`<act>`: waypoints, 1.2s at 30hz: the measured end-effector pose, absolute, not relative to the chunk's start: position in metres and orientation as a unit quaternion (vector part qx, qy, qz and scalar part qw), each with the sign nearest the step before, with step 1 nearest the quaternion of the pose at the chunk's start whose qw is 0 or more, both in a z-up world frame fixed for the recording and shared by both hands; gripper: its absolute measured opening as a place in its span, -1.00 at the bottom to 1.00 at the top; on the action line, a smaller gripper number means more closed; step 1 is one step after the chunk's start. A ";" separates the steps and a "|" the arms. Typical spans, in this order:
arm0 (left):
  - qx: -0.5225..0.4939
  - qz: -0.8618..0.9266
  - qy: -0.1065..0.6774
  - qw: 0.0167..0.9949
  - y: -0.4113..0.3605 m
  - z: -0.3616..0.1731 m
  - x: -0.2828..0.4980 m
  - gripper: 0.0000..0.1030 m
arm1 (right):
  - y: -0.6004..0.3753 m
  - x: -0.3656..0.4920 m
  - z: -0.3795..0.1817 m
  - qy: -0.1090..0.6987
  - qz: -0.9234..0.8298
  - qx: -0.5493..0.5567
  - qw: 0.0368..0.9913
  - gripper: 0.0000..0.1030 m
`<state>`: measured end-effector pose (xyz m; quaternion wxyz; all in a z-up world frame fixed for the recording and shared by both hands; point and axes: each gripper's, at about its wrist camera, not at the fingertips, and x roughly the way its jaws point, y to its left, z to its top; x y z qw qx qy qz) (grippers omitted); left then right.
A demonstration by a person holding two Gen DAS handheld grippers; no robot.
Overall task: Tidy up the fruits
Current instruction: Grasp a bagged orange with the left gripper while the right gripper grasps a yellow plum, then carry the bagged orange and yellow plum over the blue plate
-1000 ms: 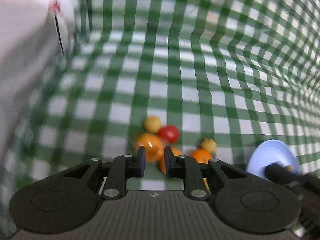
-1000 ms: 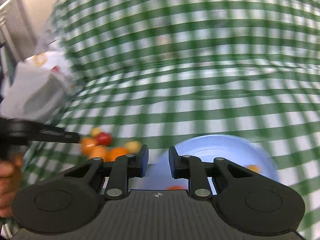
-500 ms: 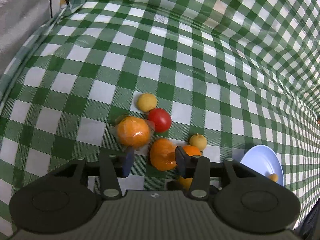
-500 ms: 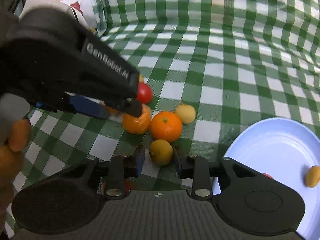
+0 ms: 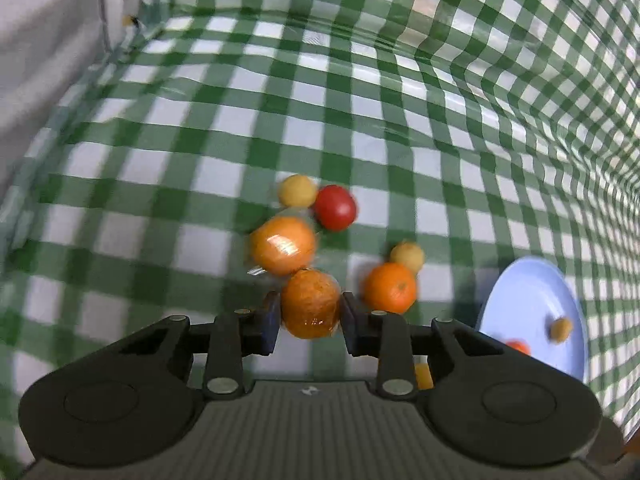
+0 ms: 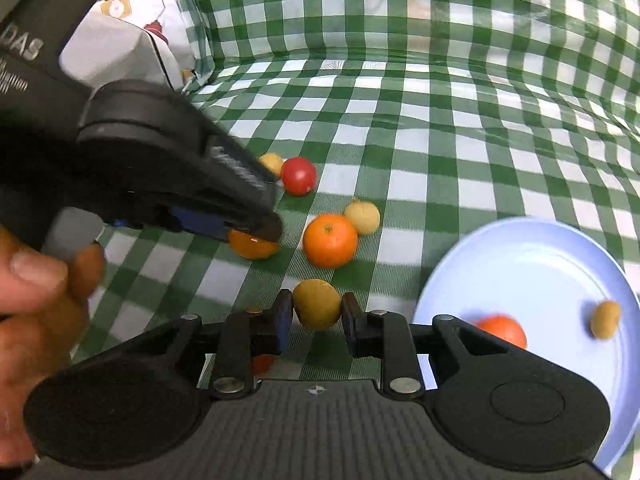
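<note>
Fruits lie clustered on a green checked cloth. My left gripper [image 5: 309, 314] is shut on an orange mandarin [image 5: 310, 304]; this gripper also shows in the right wrist view [image 6: 256, 236]. My right gripper [image 6: 316, 316] is shut on a small yellow fruit [image 6: 317, 304]. Around them lie a wrapped orange [image 5: 283, 245], a red tomato [image 5: 335, 207], a second mandarin [image 5: 389, 288] and two small yellow fruits [image 5: 297, 190] [image 5: 407, 255]. A light blue plate [image 6: 532, 264] at the right holds an orange-red fruit [image 6: 502, 330] and a small yellow one [image 6: 605, 319].
A white bag [image 6: 124, 44] stands at the back left against the raised cloth. A small red fruit [image 6: 262, 363] lies under my right gripper. The person's hand [image 6: 36, 292] holds the left gripper at the left edge.
The left gripper has closed around the orange mandarin. The right gripper has moved forward and closed on the small yellow fruit.
</note>
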<state>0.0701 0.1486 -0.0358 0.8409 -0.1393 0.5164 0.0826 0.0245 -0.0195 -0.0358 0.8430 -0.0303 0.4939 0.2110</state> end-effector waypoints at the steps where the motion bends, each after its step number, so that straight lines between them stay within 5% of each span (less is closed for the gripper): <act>1: -0.121 0.085 0.516 0.844 0.150 -0.032 0.062 -0.32 | -0.020 0.019 -0.034 0.492 0.212 -0.028 0.844 -0.46; 15: -0.014 0.061 0.570 0.819 0.175 -0.056 -0.037 -0.29 | -0.040 -0.073 -0.040 0.514 0.211 -0.039 0.830 -0.46; 36: -0.011 0.121 0.461 0.879 0.154 0.005 -0.064 -0.31 | -0.052 -0.093 0.004 0.398 0.174 0.009 0.901 -0.46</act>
